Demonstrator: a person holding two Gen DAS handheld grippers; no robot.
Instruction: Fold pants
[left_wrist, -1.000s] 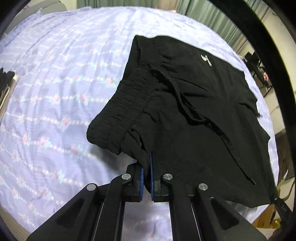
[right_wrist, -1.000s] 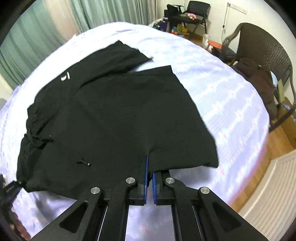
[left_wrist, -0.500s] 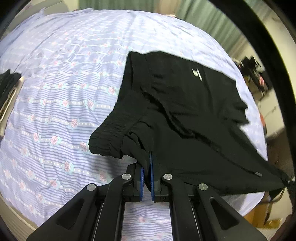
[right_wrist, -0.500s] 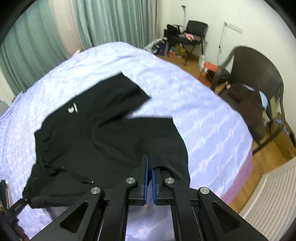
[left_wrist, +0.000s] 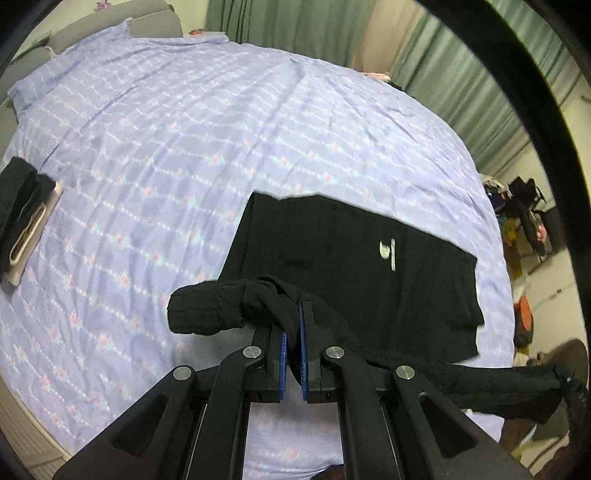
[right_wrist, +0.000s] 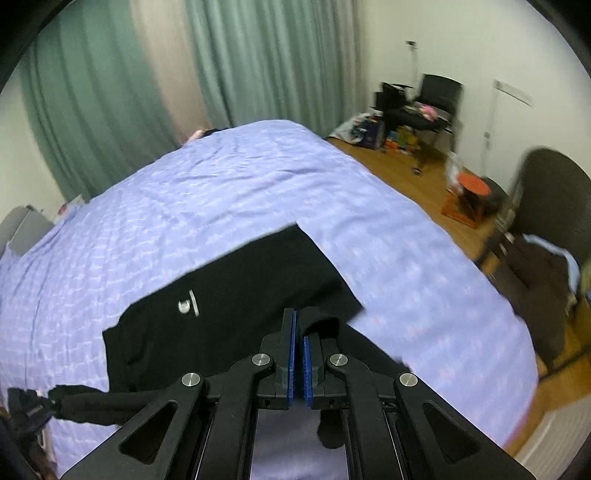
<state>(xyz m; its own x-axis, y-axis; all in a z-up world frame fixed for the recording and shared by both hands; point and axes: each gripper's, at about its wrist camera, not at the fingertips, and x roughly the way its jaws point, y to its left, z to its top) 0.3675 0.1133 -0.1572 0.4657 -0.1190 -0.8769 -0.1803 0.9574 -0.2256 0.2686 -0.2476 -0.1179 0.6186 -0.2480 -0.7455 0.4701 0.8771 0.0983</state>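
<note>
Black pants with a small white logo lie partly on the lilac bed. My left gripper is shut on the bunched waistband end and holds it above the bed. My right gripper is shut on the hem of the near leg of the pants and holds it lifted. The near edge of the cloth stretches taut between the two grippers, while the far leg rests flat on the bed.
The bed has a lilac floral sheet. A folded dark item on a light pad lies at the bed's left side. Green curtains hang behind. A wicker chair with clothes and a black chair stand on the wooden floor at right.
Both grippers have lifted and drawn the near half of the pants up off the bed. The views now tilt upward and show more of the room.
</note>
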